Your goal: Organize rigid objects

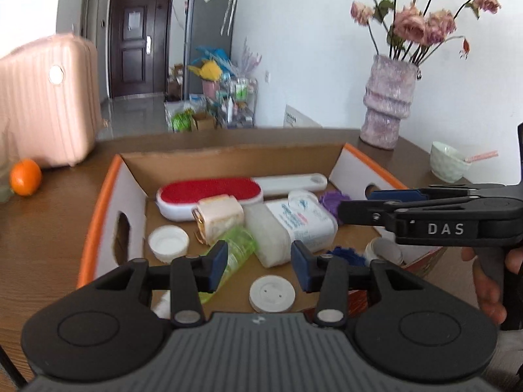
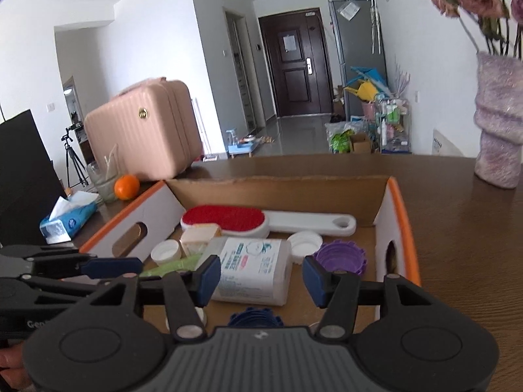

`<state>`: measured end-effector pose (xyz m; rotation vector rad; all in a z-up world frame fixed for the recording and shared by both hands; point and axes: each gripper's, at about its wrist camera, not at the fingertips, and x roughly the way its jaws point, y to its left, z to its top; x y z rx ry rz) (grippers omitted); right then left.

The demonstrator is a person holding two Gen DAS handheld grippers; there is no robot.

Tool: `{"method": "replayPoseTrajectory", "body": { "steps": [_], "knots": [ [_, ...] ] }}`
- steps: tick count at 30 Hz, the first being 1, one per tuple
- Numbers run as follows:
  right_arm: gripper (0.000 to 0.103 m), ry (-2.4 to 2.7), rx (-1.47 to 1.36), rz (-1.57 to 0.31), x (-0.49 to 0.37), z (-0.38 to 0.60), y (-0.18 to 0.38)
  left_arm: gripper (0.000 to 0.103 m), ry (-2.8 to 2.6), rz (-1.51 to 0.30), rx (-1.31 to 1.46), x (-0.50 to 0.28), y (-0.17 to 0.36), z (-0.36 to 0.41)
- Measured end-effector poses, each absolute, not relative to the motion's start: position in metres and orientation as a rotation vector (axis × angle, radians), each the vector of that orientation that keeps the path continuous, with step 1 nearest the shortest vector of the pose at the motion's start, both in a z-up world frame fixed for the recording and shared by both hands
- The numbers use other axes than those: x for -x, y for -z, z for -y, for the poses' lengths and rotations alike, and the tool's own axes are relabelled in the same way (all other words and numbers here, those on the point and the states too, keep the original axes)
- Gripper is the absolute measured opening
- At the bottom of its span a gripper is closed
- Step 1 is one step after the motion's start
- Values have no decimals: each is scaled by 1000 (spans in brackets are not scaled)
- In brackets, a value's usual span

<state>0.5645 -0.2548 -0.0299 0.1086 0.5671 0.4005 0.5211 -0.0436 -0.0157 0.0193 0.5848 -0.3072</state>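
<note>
An open cardboard box (image 1: 228, 160) (image 2: 278, 186) with orange-edged white sides sits on the brown table. Inside lie a red-bristled white brush (image 1: 209, 192) (image 2: 225, 219), a white labelled bottle (image 1: 294, 219) (image 2: 251, 268), a green translucent bottle (image 1: 235, 248), a cream block (image 1: 217, 217), white caps (image 1: 168, 240) (image 1: 272, 294), a purple lid (image 2: 340, 258) and a blue lid (image 2: 255, 318). My left gripper (image 1: 259, 269) is open and empty above the box's near part. My right gripper (image 2: 258, 279) is open and empty above the white bottle; it enters the left wrist view from the right (image 1: 425, 209).
A pink suitcase (image 1: 45, 104) (image 2: 143, 130) and an orange (image 1: 25, 177) (image 2: 126, 187) stand at the table's left. A tissue pack (image 2: 67, 220) lies left of the box. A purple vase with flowers (image 1: 389, 101) (image 2: 500, 117) and a pale bowl (image 1: 447, 161) stand at the right.
</note>
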Motion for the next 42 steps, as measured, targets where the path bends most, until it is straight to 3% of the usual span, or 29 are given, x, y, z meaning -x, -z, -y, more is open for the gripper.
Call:
{"method": "replayPoseTrajectory", "body": {
  "steps": [5,7,12,15,17,19,42],
  "knots": [
    [56,-369,-75,-526,-531,259,-2,49,269,-526,-24,-485,-13,33],
    [61,-353,-56,-498,-513,258,-18,59,251,-475,-32,-461,-29,25],
    [69,-295,24,-377,-448,253,-58,72,159,-351,-44,-397,-63,4],
    [80,-298,6,-321,-409,253,-73,90,95,-246,-70,-355,-75,-4],
    [96,-278,2,-269,-384,253,-78,94,75,-187,-104,-332,-78,-5],
    [102,-252,4,-201,-357,252,-79,99,77,-158,-118,-309,-80,-5],
    [103,-249,-37,-133,-197,255,-77,103,83,-80,-52,-156,-92,-15]
  ]
}}
